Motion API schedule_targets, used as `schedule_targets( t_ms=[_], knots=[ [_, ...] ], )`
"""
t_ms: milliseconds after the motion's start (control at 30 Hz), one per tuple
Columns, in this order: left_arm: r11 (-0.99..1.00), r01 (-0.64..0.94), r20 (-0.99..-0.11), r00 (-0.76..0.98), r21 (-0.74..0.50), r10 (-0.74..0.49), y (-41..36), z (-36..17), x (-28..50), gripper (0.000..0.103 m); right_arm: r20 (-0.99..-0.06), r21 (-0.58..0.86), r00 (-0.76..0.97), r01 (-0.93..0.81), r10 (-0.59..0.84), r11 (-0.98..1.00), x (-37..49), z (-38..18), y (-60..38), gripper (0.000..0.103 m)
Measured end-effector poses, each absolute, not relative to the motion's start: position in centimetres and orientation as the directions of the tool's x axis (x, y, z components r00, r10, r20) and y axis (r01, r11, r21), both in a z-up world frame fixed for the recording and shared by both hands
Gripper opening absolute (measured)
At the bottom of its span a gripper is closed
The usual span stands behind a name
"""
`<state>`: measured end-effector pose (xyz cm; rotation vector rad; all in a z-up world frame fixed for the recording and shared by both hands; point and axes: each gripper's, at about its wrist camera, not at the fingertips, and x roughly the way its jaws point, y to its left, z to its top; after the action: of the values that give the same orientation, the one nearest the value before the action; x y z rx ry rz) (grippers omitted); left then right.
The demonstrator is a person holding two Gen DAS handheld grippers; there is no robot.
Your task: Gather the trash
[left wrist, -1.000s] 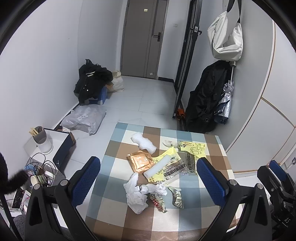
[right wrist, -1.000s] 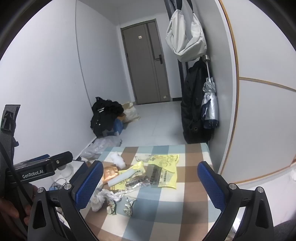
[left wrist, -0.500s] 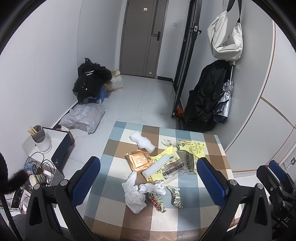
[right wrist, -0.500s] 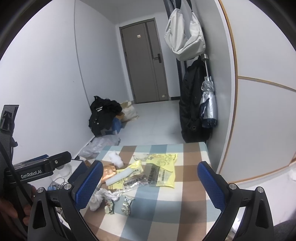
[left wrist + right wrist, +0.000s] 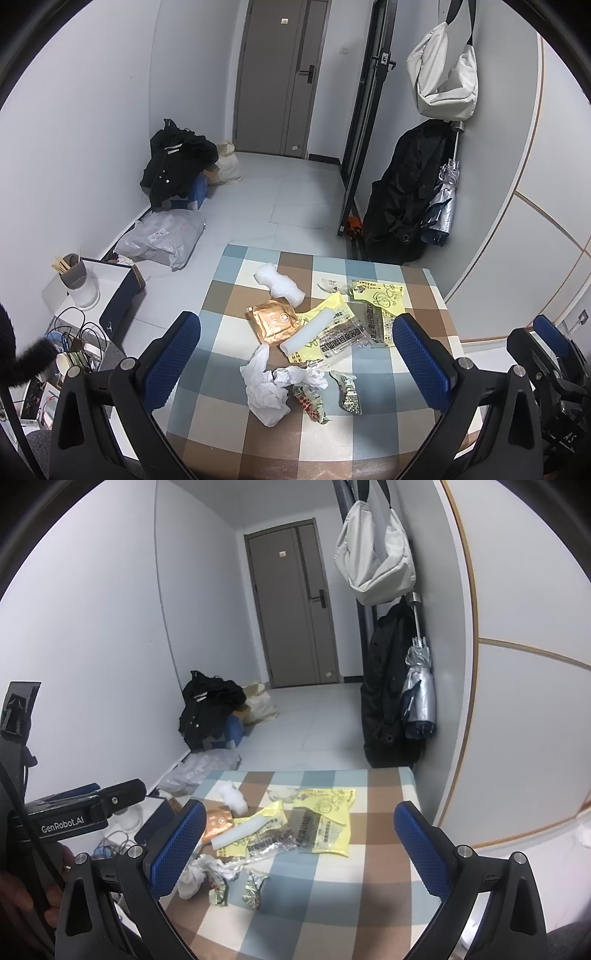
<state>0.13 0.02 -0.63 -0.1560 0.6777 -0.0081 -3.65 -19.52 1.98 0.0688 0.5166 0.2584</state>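
Trash lies on a checkered table (image 5: 229, 373): crumpled white tissue (image 5: 269, 387), an orange packet (image 5: 273, 321), a white foam roll (image 5: 306, 330), yellow wrappers (image 5: 376, 299), a clear printed bag (image 5: 343, 336), small snack wrappers (image 5: 349, 391) and a white bubble-wrap wad (image 5: 279, 282). My left gripper (image 5: 297, 360) is open and empty, held above the table's near side. My right gripper (image 5: 295, 843) is open and empty, above the table's near right part, with the yellow wrappers (image 5: 328, 812) and tissue (image 5: 195, 877) ahead of it.
A white box (image 5: 110, 291) with a cup of sticks, cables and clutter stand left of the table. A grey plastic bag (image 5: 166, 240) and black clothes pile (image 5: 177, 162) lie on the floor. A black coat (image 5: 406, 192), an umbrella and a white bag (image 5: 443, 77) hang at the right wall.
Both grippers have drifted slightly, so the table and trash sit a little differently in view. Nothing on the table has moved, and both grippers have stayed open.
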Motion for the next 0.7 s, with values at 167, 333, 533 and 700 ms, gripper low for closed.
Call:
schedule_targets(
  t_ms=[167, 333, 533, 700],
  knots=[
    [0.990, -0.036, -0.622, 0.781, -0.139, -0.059, -0.29, -0.59, 0.22, 0.102, -0.477, 0.131, 0.838, -0.230, 0.265, 0.964, -3.65, 1.93, -19.49, 0.103],
    [0.989, -0.033, -0.626, 0.777, -0.142, -0.063, -0.27, -0.64, 0.16, 0.102, -0.479, 0.134, 0.837, -0.228, 0.265, 0.964, -3.51, 1.93, -19.48, 0.103],
    [0.989, -0.026, -0.639, 0.766, -0.143, -0.073, -0.43, -0.91, 0.34, 0.102, -0.484, 0.137, 0.834, -0.227, 0.265, 0.964, -3.33, 1.80, -19.59, 0.103],
    [0.987, -0.016, -0.650, 0.755, -0.160, -0.093, -0.32, -1.03, 0.47, 0.102, -0.481, 0.129, 0.831, -0.249, 0.280, 0.960, -3.39, 1.72, -19.14, 0.103]
  ],
)
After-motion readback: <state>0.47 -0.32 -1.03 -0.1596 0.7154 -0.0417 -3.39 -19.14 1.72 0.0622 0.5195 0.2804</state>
